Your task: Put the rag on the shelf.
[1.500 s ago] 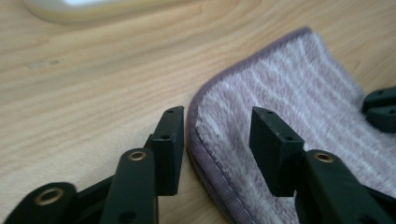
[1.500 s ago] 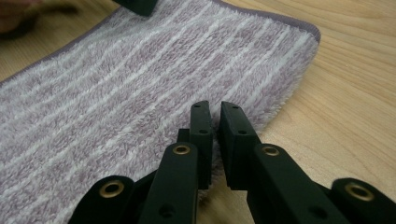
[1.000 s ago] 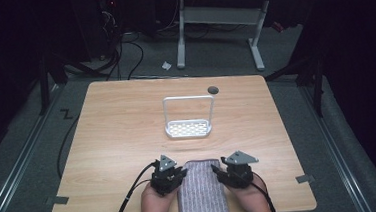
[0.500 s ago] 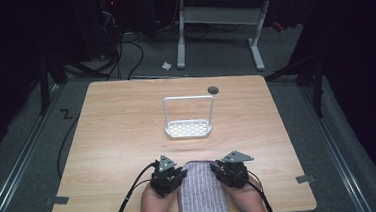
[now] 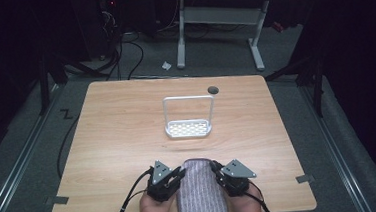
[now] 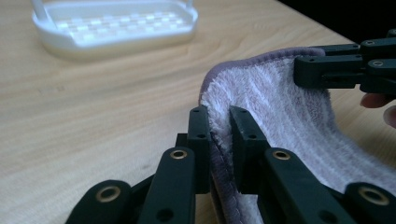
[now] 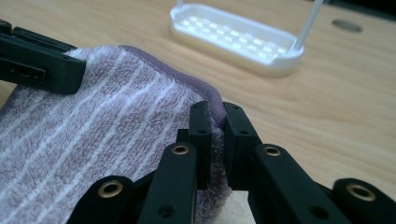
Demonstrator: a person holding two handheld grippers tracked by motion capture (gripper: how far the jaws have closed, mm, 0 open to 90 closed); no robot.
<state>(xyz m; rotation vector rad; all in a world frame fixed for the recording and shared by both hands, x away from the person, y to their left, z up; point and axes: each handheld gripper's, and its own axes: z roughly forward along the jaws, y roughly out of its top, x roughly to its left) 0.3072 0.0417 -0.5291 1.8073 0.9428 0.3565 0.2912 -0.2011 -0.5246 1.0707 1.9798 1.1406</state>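
I am looking at a lilac towel (image 5: 200, 190) with thin white stripes, a fluffy pile and a darker stitched hem, lying at the near edge of the table (image 5: 113, 141) between my two hands. My left gripper (image 6: 219, 123) is pinching the towel's left far corner, jaws clamped onto the hem. My right gripper (image 7: 218, 119) is biting the right far corner the same way. A white rack (image 5: 188, 128) is sitting farther out, well apart.
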